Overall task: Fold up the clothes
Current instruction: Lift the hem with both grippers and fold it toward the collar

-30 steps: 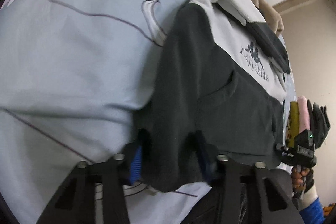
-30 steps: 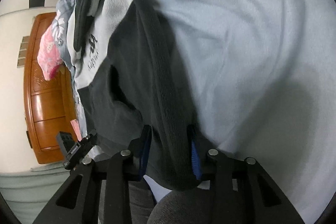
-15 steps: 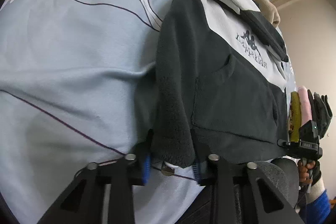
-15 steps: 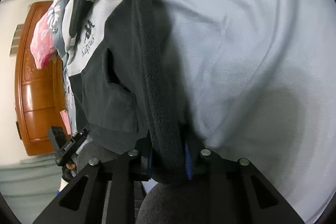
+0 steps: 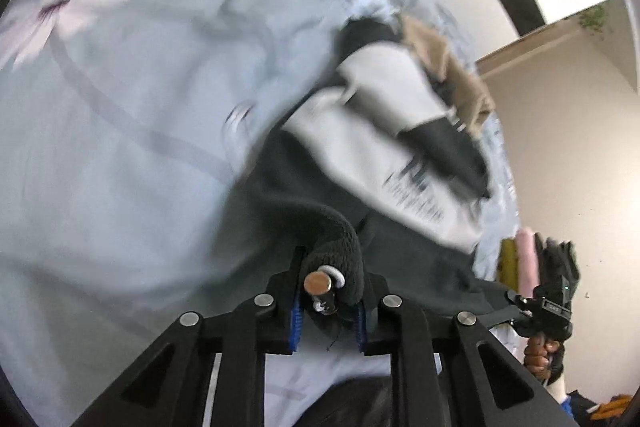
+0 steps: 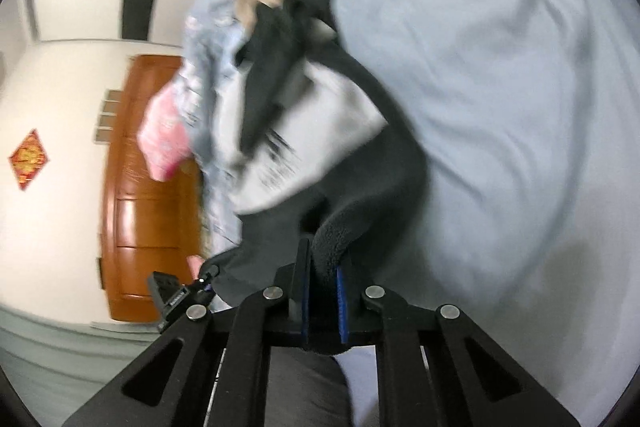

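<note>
A dark grey fleece jacket (image 5: 320,211) with a white chest panel and dark lettering lies on the pale blue bed sheet (image 5: 120,147). My left gripper (image 5: 327,301) is shut on the jacket's near hem corner, by a metal snap. My right gripper (image 6: 323,301) is shut on the other hem corner of the same jacket (image 6: 360,163). The hem hangs lifted between the two grippers. Each view shows the other gripper at its side edge, still on the hem. Both views are blurred by motion.
A beige garment (image 5: 452,67) lies beyond the jacket's collar. Folded pink and yellow clothes (image 5: 524,259) sit past the bed's edge on the right. A wooden cabinet (image 6: 144,187) and a pink cloth (image 6: 164,139) stand left of the bed in the right wrist view.
Both grippers have risen and pulled back with the hem, lifting the jacket's lower part off the sheet. The cameras now tilt up toward the walls, and the views are blurred.
</note>
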Motion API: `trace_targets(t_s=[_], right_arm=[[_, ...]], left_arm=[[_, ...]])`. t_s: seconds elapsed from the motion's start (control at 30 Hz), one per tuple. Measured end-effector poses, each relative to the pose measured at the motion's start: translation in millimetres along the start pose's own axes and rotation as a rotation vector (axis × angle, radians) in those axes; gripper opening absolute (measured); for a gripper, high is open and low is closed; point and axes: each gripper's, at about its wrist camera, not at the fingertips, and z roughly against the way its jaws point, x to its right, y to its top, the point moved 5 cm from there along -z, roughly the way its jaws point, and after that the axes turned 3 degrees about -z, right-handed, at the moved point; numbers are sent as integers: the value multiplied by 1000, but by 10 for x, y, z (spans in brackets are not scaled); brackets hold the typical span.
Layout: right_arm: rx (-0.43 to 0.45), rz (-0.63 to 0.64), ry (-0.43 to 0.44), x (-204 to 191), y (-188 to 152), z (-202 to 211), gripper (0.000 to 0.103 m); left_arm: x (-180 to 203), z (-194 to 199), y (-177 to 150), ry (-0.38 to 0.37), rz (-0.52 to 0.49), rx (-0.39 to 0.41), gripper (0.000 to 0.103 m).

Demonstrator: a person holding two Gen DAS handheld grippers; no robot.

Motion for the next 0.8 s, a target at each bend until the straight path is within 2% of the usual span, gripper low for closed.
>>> trace_targets(t_s=[0.1,0.27,0.37,0.47,0.53,0.63,0.7,0.8], right_arm=[[41,15,65,-219,290,63,10],[130,34,183,-644,1029,96,10],[165,24,200,-816,1551,-50,10],[182,-14,158,-816,2042,-281,10],[184,-68,111,-674,2327,-489,10],[172,-145,97,-439,2530,-720,10],[155,-167,72,-300,2590,-869,10],[139,-162,79,-233,2627,-972,10]], left_arm=[[325,8,445,-33,-58,37,20],[633,71,1252,-82,-110,92,20],[729,-195,1828,-69,-102,99,20],[646,-579,2263,-32,-65,93,20],[515,-854,2449,-9,-14,85,20],[268,-1261,2612,1,75,71,21],[152,-1453,2642,-5,115,61,22],[88,-1602,2639,-18,129,55,28]])
